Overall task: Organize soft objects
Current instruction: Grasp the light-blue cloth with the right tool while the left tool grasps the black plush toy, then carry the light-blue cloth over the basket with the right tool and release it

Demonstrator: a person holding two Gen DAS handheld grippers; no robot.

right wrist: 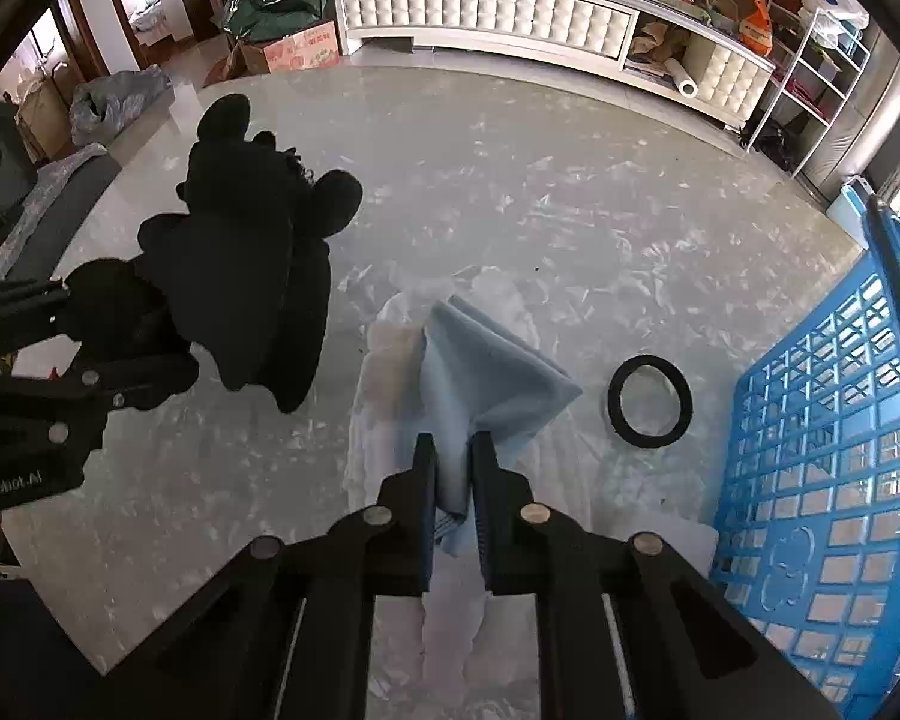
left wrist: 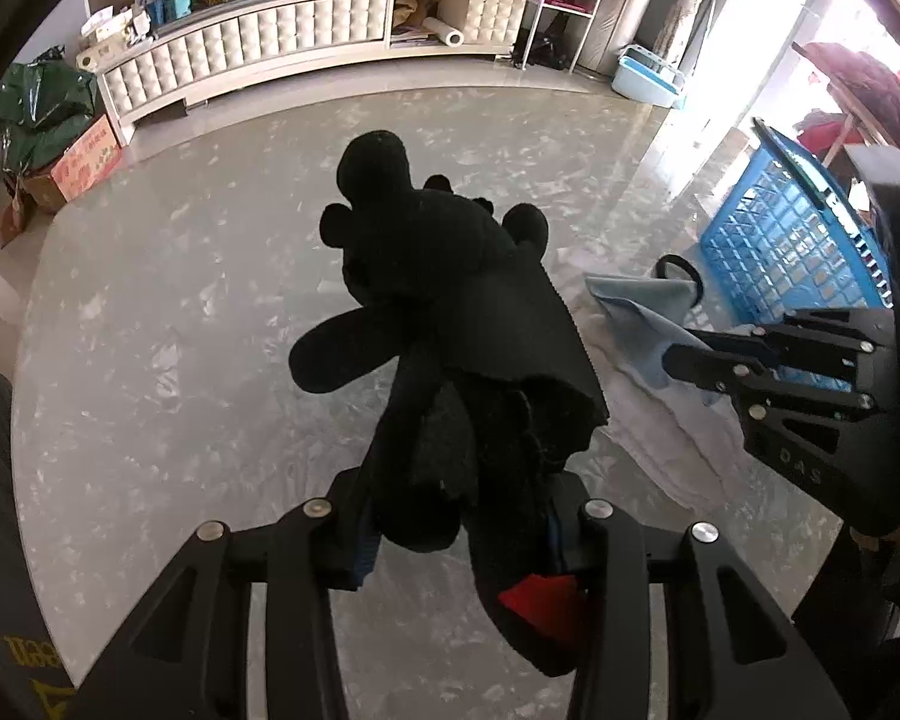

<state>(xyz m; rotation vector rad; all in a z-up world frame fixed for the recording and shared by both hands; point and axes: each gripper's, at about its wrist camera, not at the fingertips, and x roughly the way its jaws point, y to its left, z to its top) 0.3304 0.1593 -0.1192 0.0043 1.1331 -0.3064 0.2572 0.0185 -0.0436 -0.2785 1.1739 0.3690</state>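
My left gripper (left wrist: 459, 516) clamped the black plush toy (left wrist: 426, 276) above the table (left wrist: 150, 300); my right gripper (right wrist: 453, 480) pinched the blue cloth (right wrist: 486, 372). I judged the cloth's thin pinched fold might slip free before reaching the blue basket (right wrist: 822, 456).

Right gripper (right wrist: 451, 456) pinching blue cloth (right wrist: 486, 372) (folded).

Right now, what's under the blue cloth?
A white cloth lies under the blue cloth, on the table. The right claw pinches the blue one; anything beneath is hidden.

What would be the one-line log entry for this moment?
left gripper: holds black plush toy | right gripper: holds blue cloth | blue basket: right
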